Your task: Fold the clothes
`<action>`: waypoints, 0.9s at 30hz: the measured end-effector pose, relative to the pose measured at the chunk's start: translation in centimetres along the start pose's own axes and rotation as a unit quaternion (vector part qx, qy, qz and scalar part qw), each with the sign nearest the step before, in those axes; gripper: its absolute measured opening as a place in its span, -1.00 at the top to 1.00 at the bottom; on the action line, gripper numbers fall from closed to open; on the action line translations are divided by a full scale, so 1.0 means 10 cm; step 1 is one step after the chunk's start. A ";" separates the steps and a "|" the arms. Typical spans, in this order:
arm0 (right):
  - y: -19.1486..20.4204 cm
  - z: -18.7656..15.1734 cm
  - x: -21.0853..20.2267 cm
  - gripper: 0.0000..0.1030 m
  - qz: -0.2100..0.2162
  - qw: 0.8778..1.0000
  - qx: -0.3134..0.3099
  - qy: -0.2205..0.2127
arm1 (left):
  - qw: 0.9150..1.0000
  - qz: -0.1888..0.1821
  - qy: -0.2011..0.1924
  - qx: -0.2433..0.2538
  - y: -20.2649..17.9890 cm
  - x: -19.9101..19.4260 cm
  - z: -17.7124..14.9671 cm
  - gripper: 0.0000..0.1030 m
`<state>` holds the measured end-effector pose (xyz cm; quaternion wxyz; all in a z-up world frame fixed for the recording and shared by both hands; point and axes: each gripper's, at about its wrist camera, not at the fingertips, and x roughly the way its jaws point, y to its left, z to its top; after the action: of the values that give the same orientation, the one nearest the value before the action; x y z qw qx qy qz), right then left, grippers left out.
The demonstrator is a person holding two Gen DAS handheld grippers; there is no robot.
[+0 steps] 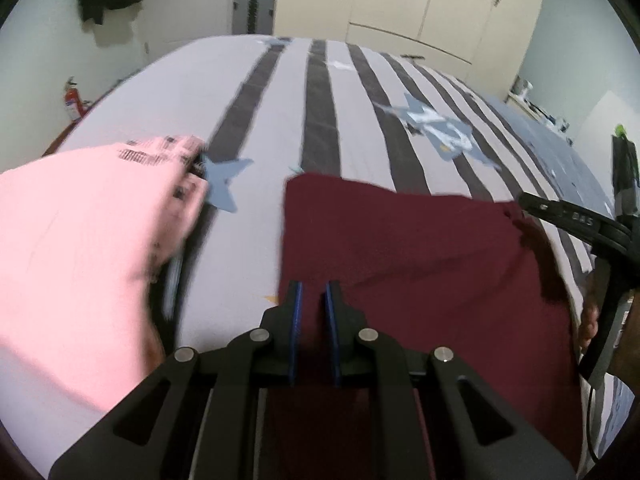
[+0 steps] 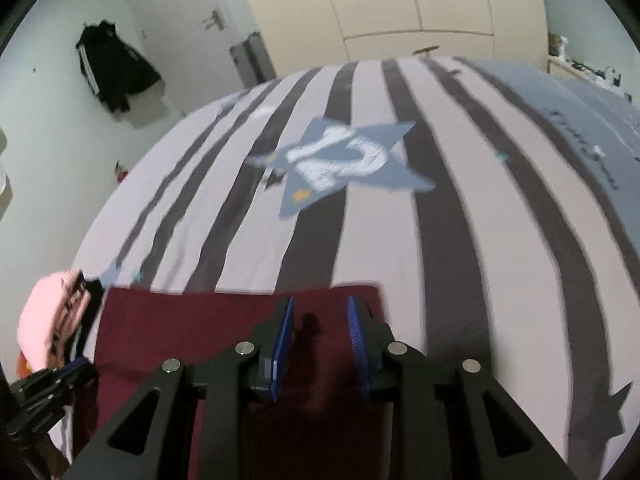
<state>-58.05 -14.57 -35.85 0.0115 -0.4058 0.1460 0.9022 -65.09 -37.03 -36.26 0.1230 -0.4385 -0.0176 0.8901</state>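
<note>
Since the maroon garment (image 2: 208, 328) lies flat on the striped bed (image 2: 460, 220), I'd lift both near corners together. Left claw (image 1: 313, 292) sits nearly together, no cloth visibly pinched; right claw (image 2: 320, 312) hovers apart. The pink garment (image 1: 80, 240) crowds the left side.

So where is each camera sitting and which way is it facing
Left wrist: on the left gripper, looking down along its fingers across the maroon cloth and striped bed; the right gripper shows at right.
Right wrist: on the right gripper, same tilt, over the cloth's far edge; the left gripper shows lower left.
Shared: maroon cloth, pink garment, bed, wardrobe.
</note>
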 end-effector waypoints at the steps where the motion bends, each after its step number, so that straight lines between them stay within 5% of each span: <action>1: -0.03 0.01 -0.09 0.50 0.006 1.000 0.002 -0.003 | 1.000 -0.001 -0.003 0.000 0.00 -0.08 -0.02 0.80; 5: -0.08 -0.14 -0.53 0.45 0.034 0.999 -0.007 -0.009 | 1.000 -0.010 0.003 -0.006 0.05 -0.37 -0.20 0.67; 7: -0.08 -0.37 -0.79 0.16 0.047 0.999 -0.010 -0.005 | 1.000 -0.019 0.011 -0.016 0.08 -0.52 -0.35 0.44; 12: 0.03 -1.10 -1.36 0.09 0.064 0.997 -0.024 0.035 | 0.998 -0.024 0.032 -0.041 0.10 -0.92 -0.88 0.01; 20: 0.04 -2.19 -1.91 0.09 0.056 0.993 0.004 0.106 | 0.994 -0.042 0.079 -0.067 -0.04 -1.18 -1.58 -0.02; 27: -0.06 -2.34 -1.92 0.09 0.059 0.992 0.023 0.106 | 0.994 -0.045 0.079 -0.066 0.05 -0.99 -1.72 -0.03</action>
<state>-28.08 -18.46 -36.60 -0.0477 -0.4896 0.1904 0.8496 -45.86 -41.19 -39.25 0.1349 -0.5133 -0.0862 0.8431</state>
